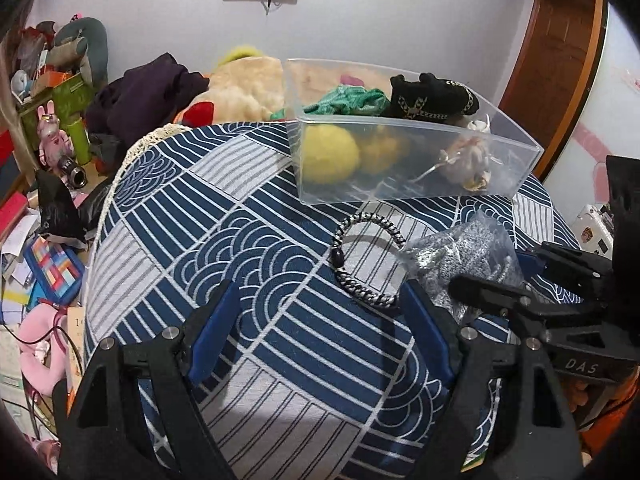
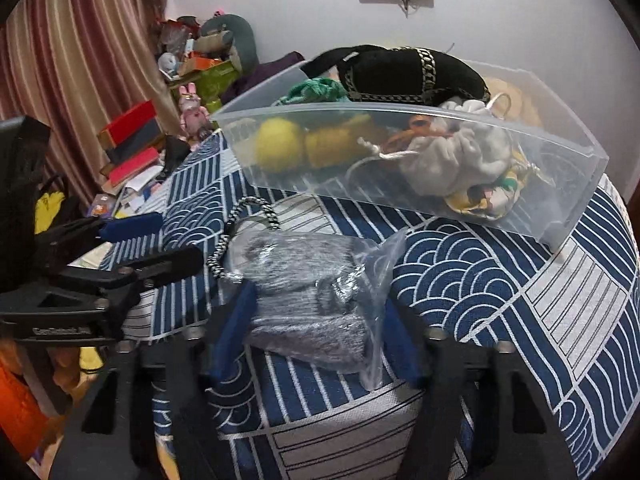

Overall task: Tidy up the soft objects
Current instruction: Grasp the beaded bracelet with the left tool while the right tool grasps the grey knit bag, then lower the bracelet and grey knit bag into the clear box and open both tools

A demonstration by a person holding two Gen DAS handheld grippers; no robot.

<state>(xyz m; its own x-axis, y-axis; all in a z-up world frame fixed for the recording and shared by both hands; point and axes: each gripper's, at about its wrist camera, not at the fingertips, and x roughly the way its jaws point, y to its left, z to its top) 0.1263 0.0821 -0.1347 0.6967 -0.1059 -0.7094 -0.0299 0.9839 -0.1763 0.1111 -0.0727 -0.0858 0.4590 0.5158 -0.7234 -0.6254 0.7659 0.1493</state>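
A clear plastic bin (image 1: 400,196) (image 2: 576,168) stands on the blue-and-white patterned cloth and holds yellow balls (image 1: 330,154), a green knit piece (image 1: 352,100), a black soft item (image 1: 432,98) (image 2: 408,72) and a grey drawstring pouch (image 2: 460,160). A grey knit item in a clear plastic bag (image 2: 308,304) (image 1: 464,256) lies in front of the bin. My right gripper (image 2: 316,320) has its blue pads on both sides of this bag; whether they press it I cannot tell. A black-and-white braided ring (image 1: 366,260) (image 2: 240,224) lies beside the bag. My left gripper (image 1: 320,312) is open and empty just left of the ring.
The patterned cloth (image 1: 200,240) covers a rounded surface. Left of it lie books, toys and papers (image 1: 48,240). Plush toys and dark clothes (image 1: 152,92) sit behind the bin. A wooden door (image 1: 560,60) is at the right.
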